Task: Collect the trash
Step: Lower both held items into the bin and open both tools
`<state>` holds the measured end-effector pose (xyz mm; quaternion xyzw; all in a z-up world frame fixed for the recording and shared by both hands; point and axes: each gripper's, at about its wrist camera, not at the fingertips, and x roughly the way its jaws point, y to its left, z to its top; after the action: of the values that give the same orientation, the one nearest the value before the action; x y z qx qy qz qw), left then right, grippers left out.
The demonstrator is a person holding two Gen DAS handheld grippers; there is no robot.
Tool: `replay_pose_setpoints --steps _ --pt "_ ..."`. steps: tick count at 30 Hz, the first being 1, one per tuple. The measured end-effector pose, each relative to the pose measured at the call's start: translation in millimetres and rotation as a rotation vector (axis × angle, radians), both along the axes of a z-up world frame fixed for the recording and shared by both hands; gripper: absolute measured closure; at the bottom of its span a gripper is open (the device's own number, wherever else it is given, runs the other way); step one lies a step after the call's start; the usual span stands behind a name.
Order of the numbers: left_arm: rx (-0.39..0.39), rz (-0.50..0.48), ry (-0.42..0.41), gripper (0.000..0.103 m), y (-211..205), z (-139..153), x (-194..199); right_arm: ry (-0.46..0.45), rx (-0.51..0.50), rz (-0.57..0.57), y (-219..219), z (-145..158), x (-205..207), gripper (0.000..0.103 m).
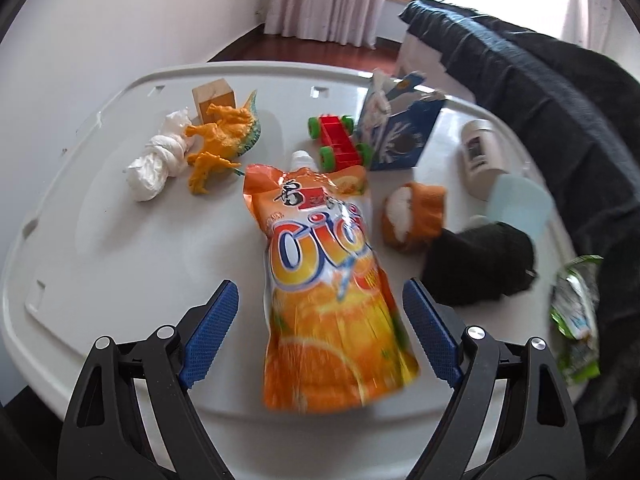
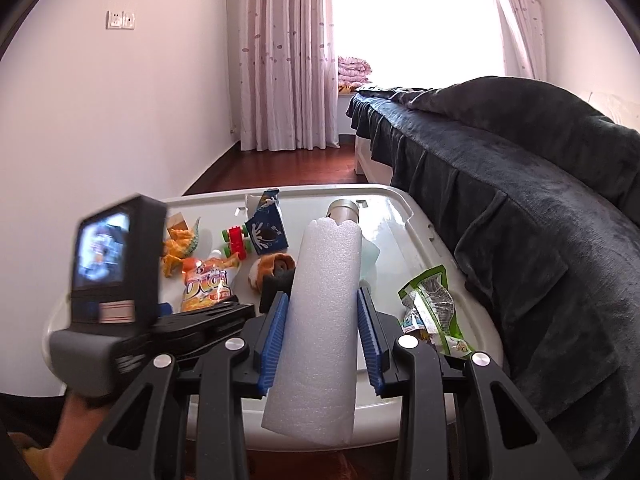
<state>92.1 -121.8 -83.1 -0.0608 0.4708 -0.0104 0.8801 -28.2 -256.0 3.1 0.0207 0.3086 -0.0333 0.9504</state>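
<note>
The left gripper (image 1: 320,334) hangs wide open over the orange juice pouch (image 1: 324,280), blue pads either side and clear of it. The pouch lies flat on the white table (image 1: 100,240), its long axis running straight away from the jaws, cap at the far end, so they already straddle its width. The right gripper (image 2: 323,336) is clamped on a white foam roll (image 2: 324,320), held off the table. Only its view shows the green wrapper (image 2: 432,312) whole, on the bed side.
</note>
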Motion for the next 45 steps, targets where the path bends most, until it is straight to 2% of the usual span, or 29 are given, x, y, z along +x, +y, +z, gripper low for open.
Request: replay_pose_setpoints --steps 3,4,5,9,12,21,25,31,35,39,41,42,44,45 --pt "0.013 0.008 0.015 0.031 0.0 -8.9 9.3 0.002 0.012 0.006 0.0 0.0 0.0 0.068" --pt "0.027 0.004 -0.004 0.043 -1.1 -8.2 10.0 0.004 0.014 0.01 0.8 -0.4 -0.8 0.068" --pt "0.026 -0.009 -0.011 0.047 -1.6 -7.9 10.7 0.005 0.011 0.013 2.0 -1.1 -0.9 0.068" --pt "0.023 -0.033 -0.033 0.055 4.0 -3.9 6.2 0.002 0.002 0.022 5.7 -1.8 -1.3 0.068" --pt "0.015 -0.048 -0.039 0.057 12.5 -0.7 -5.1 0.004 -0.002 0.025 7.1 -2.9 -1.4 0.068" --pt "0.017 -0.086 -0.091 0.058 51.2 34.1 -75.5 0.021 0.017 0.078 22.4 -1.0 -9.1 0.068" --pt "0.018 -0.11 -0.093 0.058 71.5 46.4 -123.4 0.072 0.083 0.107 30.0 -4.7 -23.2 0.068" --pt "0.003 -0.134 -0.032 0.058 95.9 39.3 -187.2 0.268 0.09 0.158 46.1 -49.7 -72.8 0.068" --pt "-0.009 -0.154 0.056 0.057 102.7 19.2 -215.6 0.424 0.104 0.194 56.5 -88.1 -107.4 0.068" --pt "0.0 -0.181 0.091 0.057 101.8 10.4 -231.1 0.542 0.119 0.217 68.7 -114.7 -122.7 0.066" --pt "-0.047 -0.18 0.11 0.055 104.5 11.1 -238.1 0.578 0.11 0.21 71.7 -123.0 -124.7 0.057" --pt "-0.051 -0.182 0.112 0.051 104.4 11.7 -241.2 0.586 0.11 0.202 71.5 -124.4 -124.8 0.044" --pt "-0.052 -0.198 0.1 0.041 102.7 17.6 -248.1 0.575 0.114 0.178 68.1 -121.7 -125.1 0.038" --pt "-0.036 -0.201 0.088 0.031 101.1 20.8 -252.0 0.565 0.115 0.169 65.6 -119.9 -123.5 0.034"
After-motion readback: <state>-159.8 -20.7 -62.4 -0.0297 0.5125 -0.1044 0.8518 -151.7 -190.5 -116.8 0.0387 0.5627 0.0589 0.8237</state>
